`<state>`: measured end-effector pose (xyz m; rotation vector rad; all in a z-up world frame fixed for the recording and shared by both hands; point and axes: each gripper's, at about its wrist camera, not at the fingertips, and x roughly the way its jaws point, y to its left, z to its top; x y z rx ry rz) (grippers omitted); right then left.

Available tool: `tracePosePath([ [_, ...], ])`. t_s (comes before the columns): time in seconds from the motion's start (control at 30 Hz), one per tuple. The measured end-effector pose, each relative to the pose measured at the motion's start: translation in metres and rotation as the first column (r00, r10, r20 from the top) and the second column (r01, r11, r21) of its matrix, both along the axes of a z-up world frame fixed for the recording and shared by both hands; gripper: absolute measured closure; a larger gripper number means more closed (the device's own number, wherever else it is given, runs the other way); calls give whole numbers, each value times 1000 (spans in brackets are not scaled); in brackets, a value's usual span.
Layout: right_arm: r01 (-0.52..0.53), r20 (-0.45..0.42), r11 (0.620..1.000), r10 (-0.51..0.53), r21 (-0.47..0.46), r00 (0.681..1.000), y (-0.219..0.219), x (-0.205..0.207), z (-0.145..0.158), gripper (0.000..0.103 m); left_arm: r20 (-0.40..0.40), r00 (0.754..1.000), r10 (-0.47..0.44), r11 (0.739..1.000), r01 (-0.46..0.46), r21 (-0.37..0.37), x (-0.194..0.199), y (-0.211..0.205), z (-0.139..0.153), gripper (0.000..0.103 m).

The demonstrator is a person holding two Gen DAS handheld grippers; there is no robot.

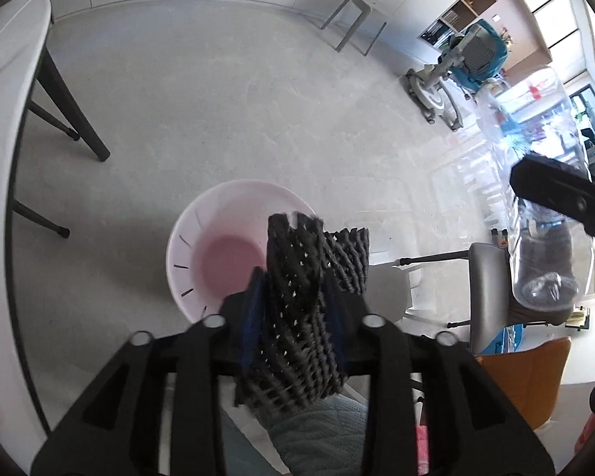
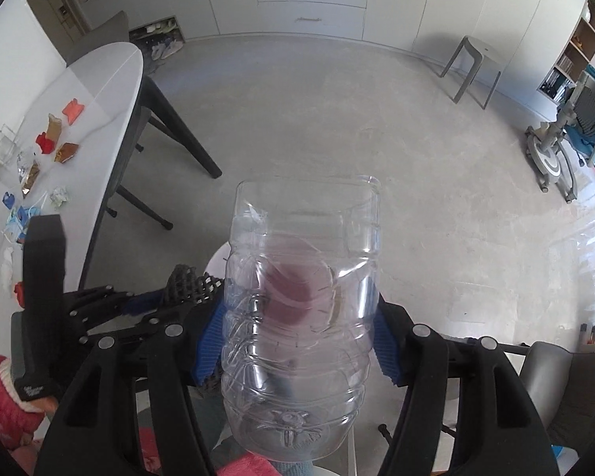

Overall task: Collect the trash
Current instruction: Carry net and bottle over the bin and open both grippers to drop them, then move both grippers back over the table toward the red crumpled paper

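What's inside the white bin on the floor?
The white bin shows a pink bottom and no trash there. Its right side is hidden behind the black foam net between the left gripper's fingers, so I cannot tell what lies there.

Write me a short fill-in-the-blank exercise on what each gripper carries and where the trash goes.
1. The left gripper carries a black foam ____.
2. The right gripper is clamped on a clear plastic ____.
3. Below both stands a white bin with a ____ bottom.

Missing words: net; bottle; pink
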<state>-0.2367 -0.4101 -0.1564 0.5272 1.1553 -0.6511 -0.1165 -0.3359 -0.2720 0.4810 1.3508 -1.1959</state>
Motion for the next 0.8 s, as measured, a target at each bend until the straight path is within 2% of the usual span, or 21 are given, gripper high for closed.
tracePosePath([
  [0.07,-22,0,1000,22,19,1000,-8,-4,-6,39,15,1000,26,1000,-26,5,-3,-3,-2,52],
  [0.3,-111,23,988,109,106,994,-15,3,-32,39,78,995,62,995,-68,73,0,-10,1,38],
  [0.4,-180,14,972,180,149,984,-4,11,-53,38,158,983,97,990,-112,90,9,5,18,27],
  [0.47,-223,3,961,226,165,974,5,18,-66,33,208,968,139,983,-160,90,19,19,35,22],
  [0.5,-244,-22,956,251,163,968,12,23,-74,17,222,962,161,979,-184,87,26,28,42,22],
  [0.53,-253,-44,956,262,149,964,16,26,-79,8,233,955,183,974,-208,86,31,34,51,19],
  [0.57,-260,-56,955,270,140,961,17,28,-81,7,255,941,222,964,-250,85,39,46,62,14],
  [0.67,-285,-64,949,295,133,953,22,38,-81,7,286,909,302,943,-329,52,54,71,86,13],
  [0.8,-300,-14,950,303,90,953,18,49,-58,2,315,864,391,907,-419,23,70,103,112,12],
])
